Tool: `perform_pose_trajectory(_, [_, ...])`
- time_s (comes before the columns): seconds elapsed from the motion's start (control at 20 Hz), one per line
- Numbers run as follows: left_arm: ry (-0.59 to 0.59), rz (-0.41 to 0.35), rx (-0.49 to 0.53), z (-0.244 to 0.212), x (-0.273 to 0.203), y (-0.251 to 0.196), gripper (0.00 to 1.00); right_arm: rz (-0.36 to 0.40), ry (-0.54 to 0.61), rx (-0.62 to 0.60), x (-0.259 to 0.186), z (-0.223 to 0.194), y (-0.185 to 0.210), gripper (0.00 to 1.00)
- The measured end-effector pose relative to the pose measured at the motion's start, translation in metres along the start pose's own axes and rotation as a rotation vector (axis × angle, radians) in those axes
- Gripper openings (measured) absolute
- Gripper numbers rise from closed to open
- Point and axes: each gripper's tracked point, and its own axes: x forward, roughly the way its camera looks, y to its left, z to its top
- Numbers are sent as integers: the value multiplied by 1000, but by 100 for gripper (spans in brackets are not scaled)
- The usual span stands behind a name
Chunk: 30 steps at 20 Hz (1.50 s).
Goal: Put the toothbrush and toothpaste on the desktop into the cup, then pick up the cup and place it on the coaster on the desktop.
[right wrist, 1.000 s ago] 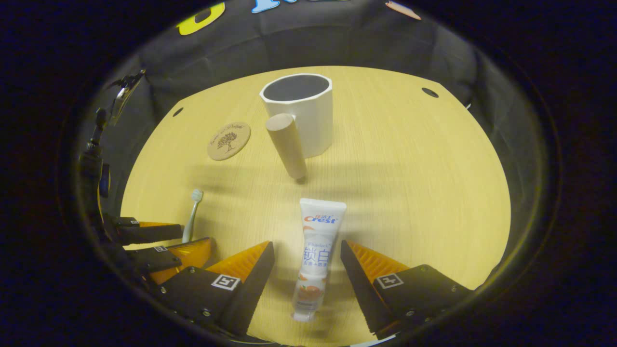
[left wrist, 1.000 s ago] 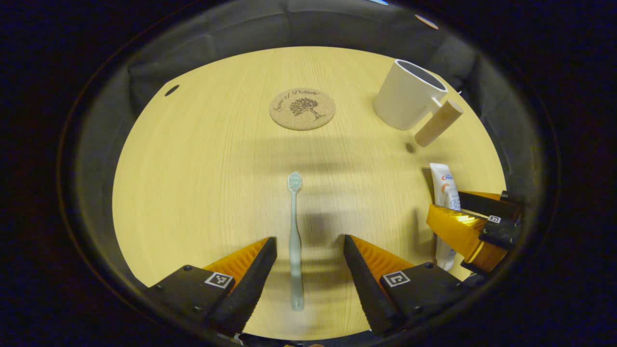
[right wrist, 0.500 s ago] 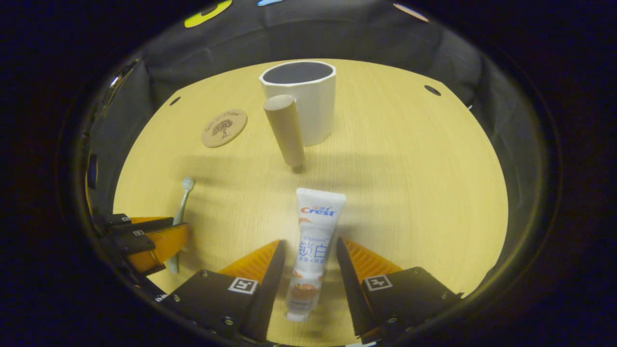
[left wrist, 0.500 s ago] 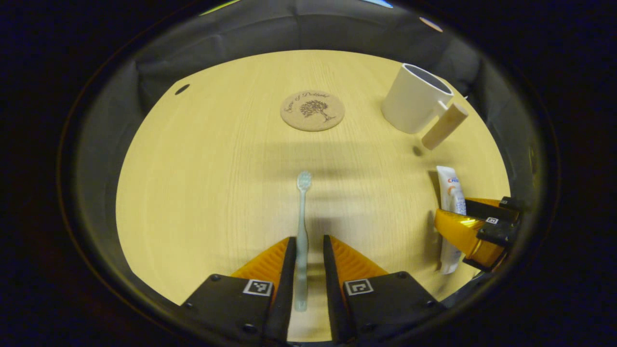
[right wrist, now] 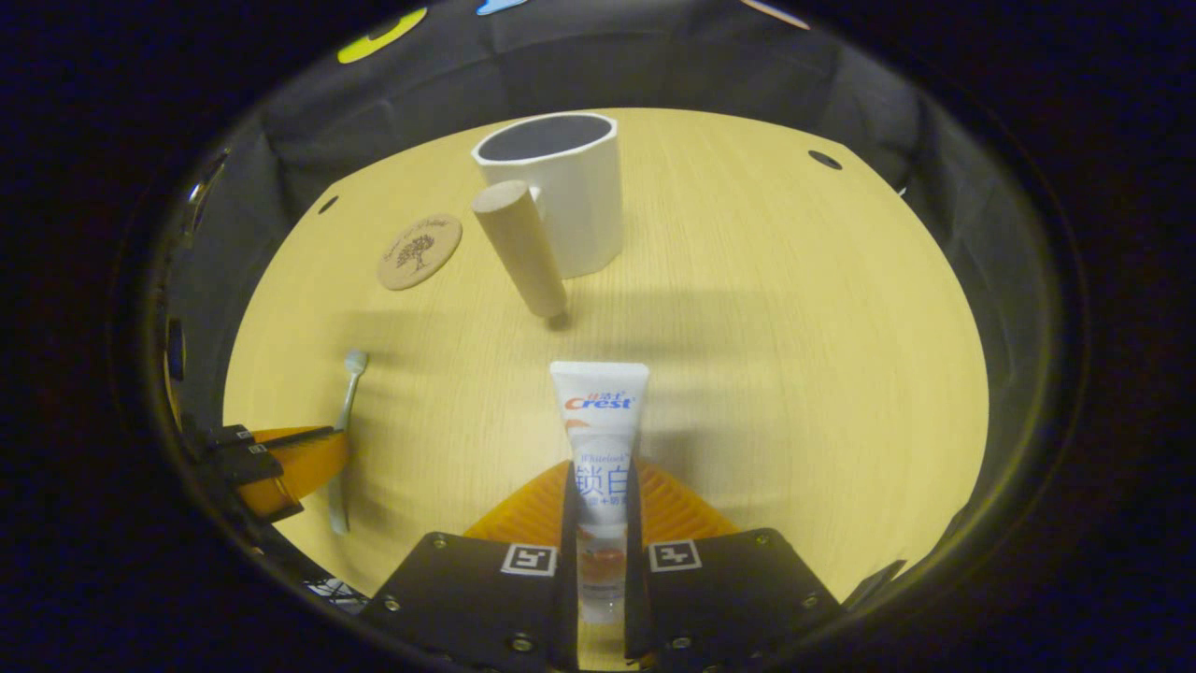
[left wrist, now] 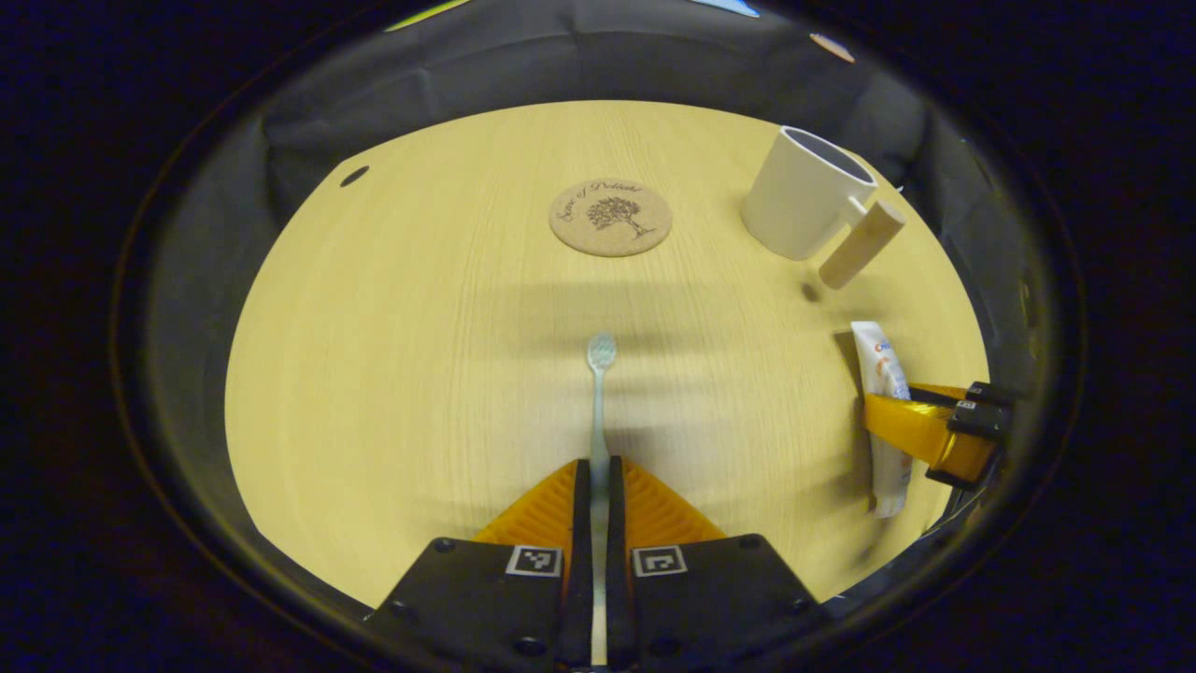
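In the left gripper view my left gripper point(left wrist: 599, 477) is shut on the handle of a pale green toothbrush point(left wrist: 599, 393), whose head points away over the wooden desktop point(left wrist: 392, 355). In the right gripper view my right gripper point(right wrist: 599, 481) is shut on a white toothpaste tube point(right wrist: 598, 430), flat end forward. The white cup point(right wrist: 565, 201) with a round wooden handle point(right wrist: 519, 248) stands beyond it; the same cup point(left wrist: 804, 192) is far right in the left gripper view. The cork coaster point(left wrist: 610, 217) lies straight ahead of the toothbrush. The coaster point(right wrist: 420, 250) sits left of the cup.
The right gripper point(left wrist: 934, 435) with the toothpaste point(left wrist: 883, 374) appears at the right edge of the left gripper view. The left gripper point(right wrist: 280, 458) with the toothbrush point(right wrist: 346, 393) appears at the left in the right gripper view. Black cloth walls ring the desktop; small holes point(left wrist: 354, 176) mark its corners.
Both grippers have gone from wide open to shut: the left fingers closed on the toothbrush handle, the right fingers on the toothpaste tube.
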Motion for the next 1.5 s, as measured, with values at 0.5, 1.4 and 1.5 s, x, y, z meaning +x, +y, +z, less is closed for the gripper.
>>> perform_pose_trajectory(0.5, [-94,-56,-44,6,-16,1,8,98,-125,50,-19,19,0,16])
perform_pose_trajectory(1.4, [-489,-154,-10,94,-102,-19,8,145,-505,11,-105,105,29,16])
perform_pose_trajectory(1.5, [-537,-163,-3,107,-111,-21,8,161,-578,1,-113,125,35,16])
